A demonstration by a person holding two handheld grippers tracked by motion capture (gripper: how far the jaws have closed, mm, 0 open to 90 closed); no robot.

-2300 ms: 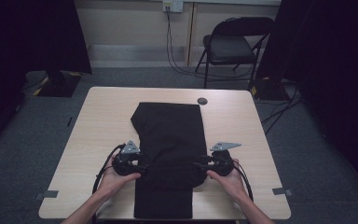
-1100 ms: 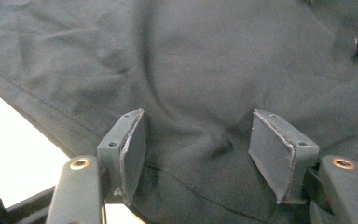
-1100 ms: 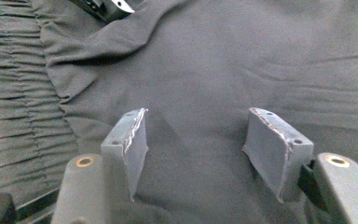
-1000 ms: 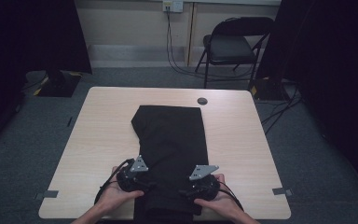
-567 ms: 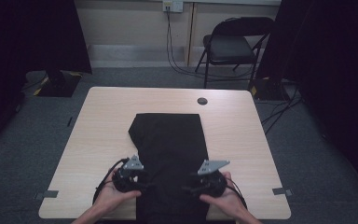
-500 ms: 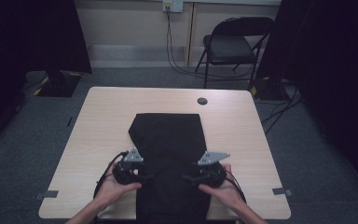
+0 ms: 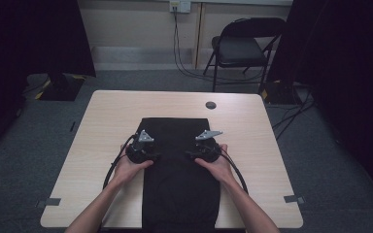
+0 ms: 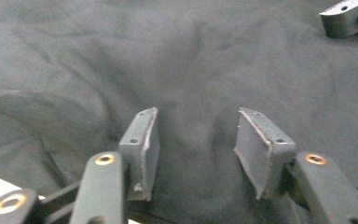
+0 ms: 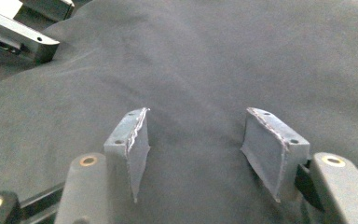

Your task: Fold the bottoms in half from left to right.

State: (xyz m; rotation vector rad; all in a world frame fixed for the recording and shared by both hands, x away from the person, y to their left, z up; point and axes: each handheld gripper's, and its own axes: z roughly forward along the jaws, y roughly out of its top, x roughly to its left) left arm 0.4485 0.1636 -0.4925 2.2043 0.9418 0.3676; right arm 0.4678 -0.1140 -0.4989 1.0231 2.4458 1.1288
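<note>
A black cloth (image 7: 177, 170), seemingly a garment folded into a long strip, is laid along the middle of the table (image 7: 92, 145), its far edge lying short of a small dark disc (image 7: 211, 105) and its near end hanging over the table's near edge. At the cloth's left border the left gripper (image 7: 151, 156) is held in the person's left hand (image 7: 126, 167), pointed inward over the fabric; in the left gripper view its jaws are seen standing apart, with nothing between the pads (image 8: 145, 140) and only rumpled cloth beneath, a low fold rising to the left of them. Toward the cloth's right border the right gripper (image 7: 190, 154) is held in the right hand (image 7: 218, 165), likewise pointed inward, so that the two tools face each other across the cloth's middle; in the right gripper view its jaws are also seen spread, empty, above smoother fabric. Whether the pads touch the cloth or merely hover over it cannot be told. Judged from this layout, the lengthwise folding appears done, since the strip is narrow and fairly even, and a crosswise fold seems to be what is left: the near, overhanging part would have to be gripped and brought up over the far part, or the reverse. No hold has yet been taken on the fabric, so that step is judged as not begun, and the wrinkles at the left border may need smoothing as well.
</note>
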